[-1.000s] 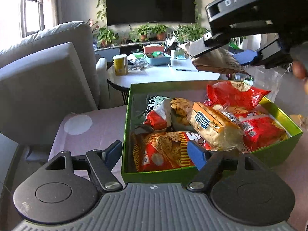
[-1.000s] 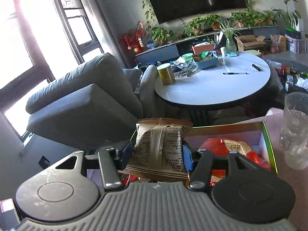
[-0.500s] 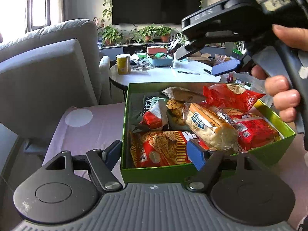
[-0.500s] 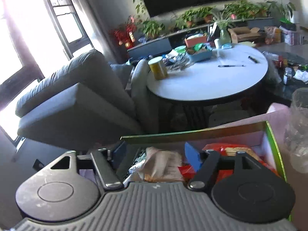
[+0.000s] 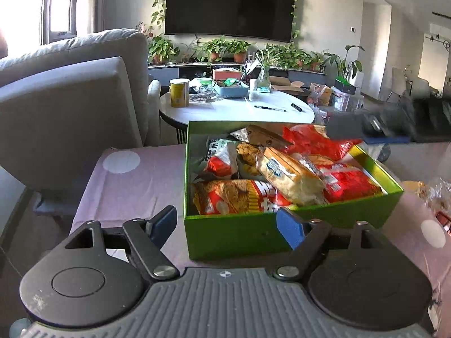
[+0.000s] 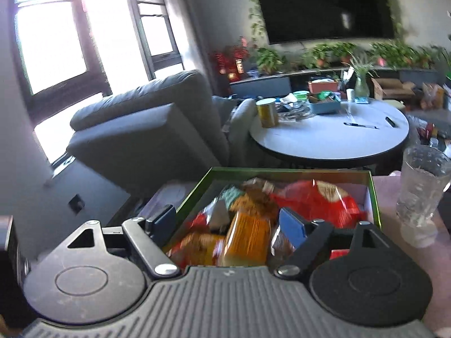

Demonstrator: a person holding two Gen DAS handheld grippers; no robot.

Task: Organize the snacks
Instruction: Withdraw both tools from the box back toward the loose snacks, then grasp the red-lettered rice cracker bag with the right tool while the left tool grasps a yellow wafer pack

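Right now you are holding your left gripper low in front of the green box, its jaws apart and opening wider, nothing between them. The box is sitting on the mauve tablecloth, already crowded with packets: an orange-and-red snack bag at the near wall, a pale biscuit pack lying across the middle, a red crinkly bag towards the back. Your right gripper is hovering over the box's near side, jaws parted and empty. These packets are probably light, soft and slippery, their contents easily crushed, so you are better off pinching a sealed end seam. At far right, more snacks are waiting on the cloth, blurred
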